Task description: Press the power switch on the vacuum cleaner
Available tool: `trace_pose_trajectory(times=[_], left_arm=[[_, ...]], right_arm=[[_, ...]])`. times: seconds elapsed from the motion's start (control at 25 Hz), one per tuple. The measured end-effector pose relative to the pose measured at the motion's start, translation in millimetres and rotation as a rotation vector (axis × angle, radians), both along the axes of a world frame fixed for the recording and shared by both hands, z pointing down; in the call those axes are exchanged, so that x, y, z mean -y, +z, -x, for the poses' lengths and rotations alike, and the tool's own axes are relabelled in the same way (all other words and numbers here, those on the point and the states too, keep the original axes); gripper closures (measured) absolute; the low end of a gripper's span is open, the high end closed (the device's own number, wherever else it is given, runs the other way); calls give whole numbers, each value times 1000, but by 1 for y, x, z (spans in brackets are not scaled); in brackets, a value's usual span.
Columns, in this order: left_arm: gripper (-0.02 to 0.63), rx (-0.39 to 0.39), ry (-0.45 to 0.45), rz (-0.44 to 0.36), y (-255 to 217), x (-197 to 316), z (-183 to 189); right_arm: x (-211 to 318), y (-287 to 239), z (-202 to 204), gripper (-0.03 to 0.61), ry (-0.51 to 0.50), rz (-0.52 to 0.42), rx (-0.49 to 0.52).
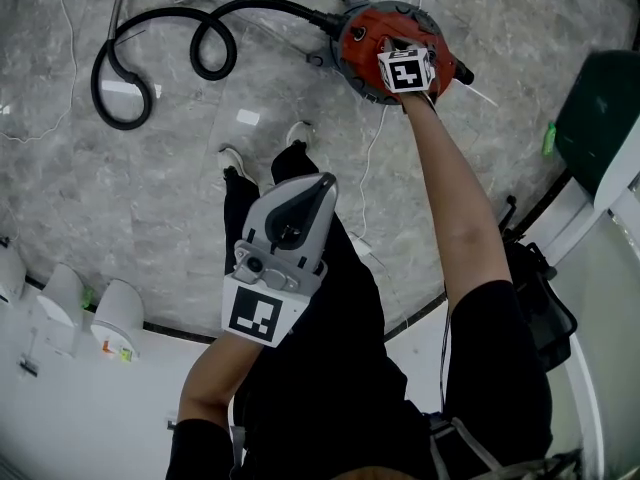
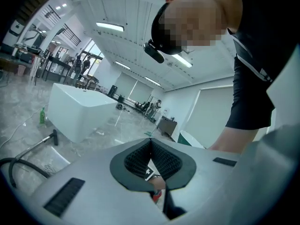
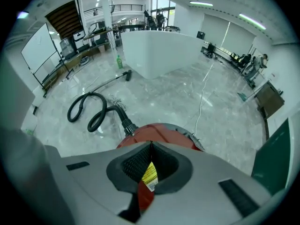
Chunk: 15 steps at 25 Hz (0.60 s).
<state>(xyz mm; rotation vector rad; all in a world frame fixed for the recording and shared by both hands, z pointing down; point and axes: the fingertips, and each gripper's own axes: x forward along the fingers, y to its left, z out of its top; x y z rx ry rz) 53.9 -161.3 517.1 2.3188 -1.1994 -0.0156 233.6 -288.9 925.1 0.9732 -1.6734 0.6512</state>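
Vacuum cleaner (image 1: pixel 356 40): red canister on the floor, upper right of frame; likely heavy, rigid, steady under a push.
Right tool (image 3: pixel 150 150): jaws together, empty, over the canister top.
Left tool (image 1: pixel 323 182): jaws together, idle, frame centre.
Power switch: not discernible; needs a tip press, no grasp.

No writing can be read anywhere. A yellow label (image 3: pixel 149 174) sits on the red vacuum cleaner (image 3: pixel 157 131), its print too small to read. The marker cubes (image 1: pixel 408 72) show only black-and-white patterns.
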Motion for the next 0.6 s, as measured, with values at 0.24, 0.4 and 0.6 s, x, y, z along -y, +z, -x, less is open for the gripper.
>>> trace_pose_trajectory(times=[0.24, 0.4, 0.6], left_arm=[[598, 11, 42, -34, -24, 1, 1], [600, 22, 52, -64, -41, -1, 7], [598, 33, 36, -93, -65, -7, 21]], right_arm=[[-7, -39, 8, 560, 86, -55, 85], [-20, -79, 10, 560, 101, -103, 115], [-44, -172, 29, 560, 166, -242, 215]])
